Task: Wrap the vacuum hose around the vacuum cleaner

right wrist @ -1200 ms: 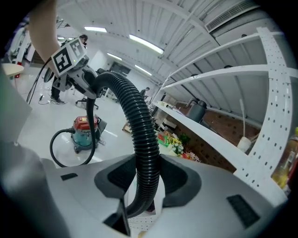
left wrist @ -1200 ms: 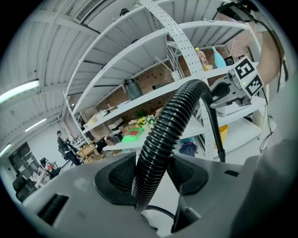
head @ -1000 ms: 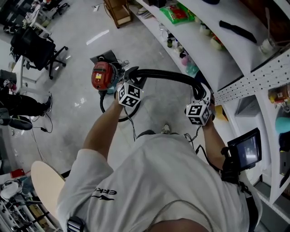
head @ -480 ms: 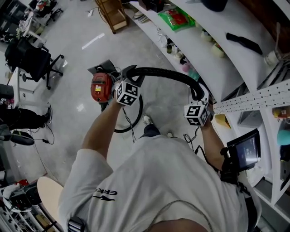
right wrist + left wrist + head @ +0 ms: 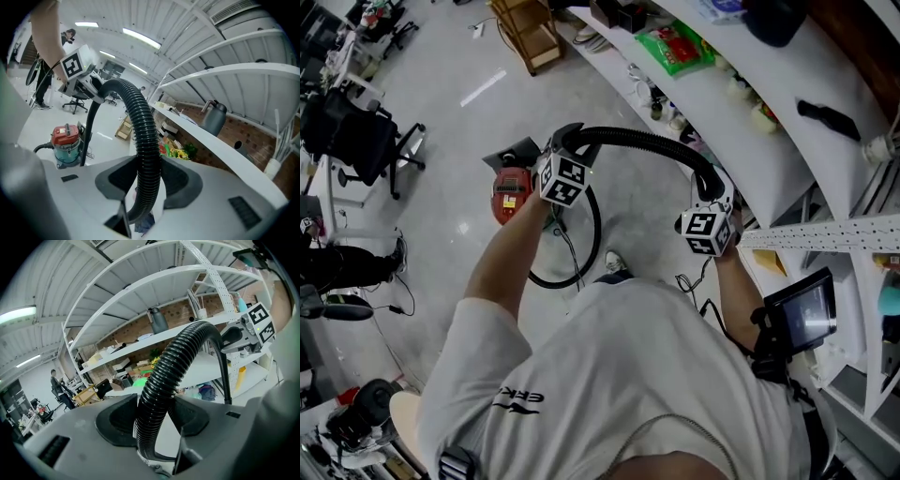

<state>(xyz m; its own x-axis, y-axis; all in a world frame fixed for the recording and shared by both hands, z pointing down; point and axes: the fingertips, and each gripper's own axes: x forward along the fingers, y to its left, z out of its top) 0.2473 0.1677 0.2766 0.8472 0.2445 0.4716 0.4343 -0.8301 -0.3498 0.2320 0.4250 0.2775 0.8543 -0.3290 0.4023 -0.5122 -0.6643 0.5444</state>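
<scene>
A red-topped vacuum cleaner stands on the floor, also visible at the left of the right gripper view. Its black ribbed hose arches in the air between my two grippers and hangs in a loop down to the vacuum. My left gripper is shut on the hose just beside the vacuum; its pads squeeze the hose. My right gripper, near the shelf edge, is shut on the hose further along. Each gripper shows in the other's view: the right gripper, the left gripper.
White shelves with bottles and packets run along the right. A small screen hangs at my right hip. A black office chair and a wooden cart stand on the floor beyond. Thin cables lie near my foot.
Both grippers have kept their hold and moved up, away from the floor. The loop of hose below the left gripper has grown longer. The vacuum now lies lower left of the left gripper.
</scene>
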